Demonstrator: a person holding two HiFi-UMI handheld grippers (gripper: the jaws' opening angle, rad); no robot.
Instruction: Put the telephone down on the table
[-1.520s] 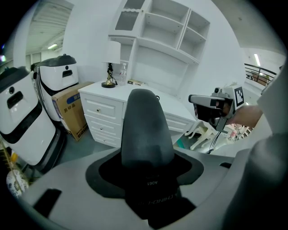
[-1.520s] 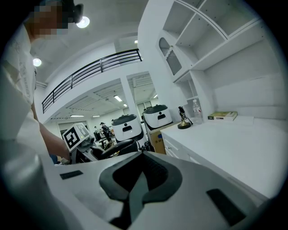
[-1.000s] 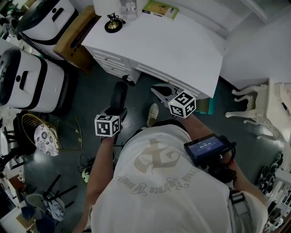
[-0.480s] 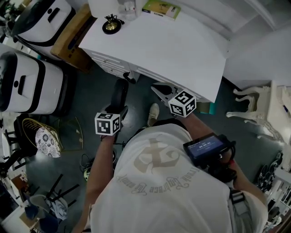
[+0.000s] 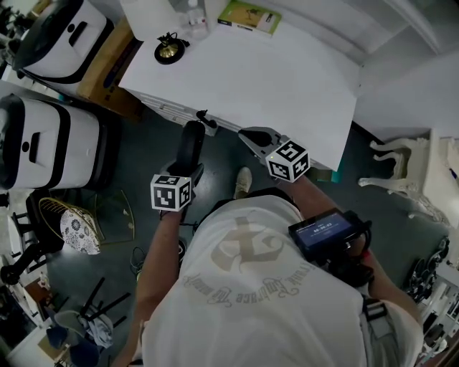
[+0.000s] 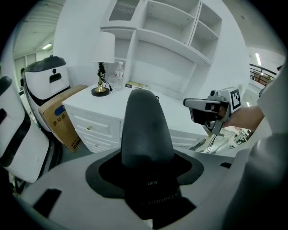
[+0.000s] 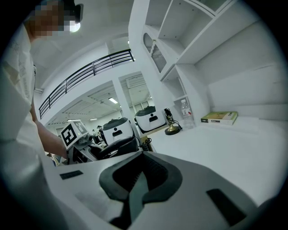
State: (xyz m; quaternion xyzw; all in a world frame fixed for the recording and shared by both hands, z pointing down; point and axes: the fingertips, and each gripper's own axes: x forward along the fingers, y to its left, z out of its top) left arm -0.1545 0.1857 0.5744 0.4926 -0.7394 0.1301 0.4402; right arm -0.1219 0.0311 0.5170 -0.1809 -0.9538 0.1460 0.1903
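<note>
The left tongs [image 5: 185, 170] clamp the telephone [image 6: 144, 130], a smooth, rounded black handset, in the air above the dark floor [image 5: 122, 165], just short of the flat white bench [image 5: 287, 79]. The right tongs [image 5: 251, 136], to its right, are closed together and empty.

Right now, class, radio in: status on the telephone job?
Left gripper shut on black telephone handset, short of the white table. Right gripper shut, empty. Lamp and book at its far side; near tabletop bare.
</note>
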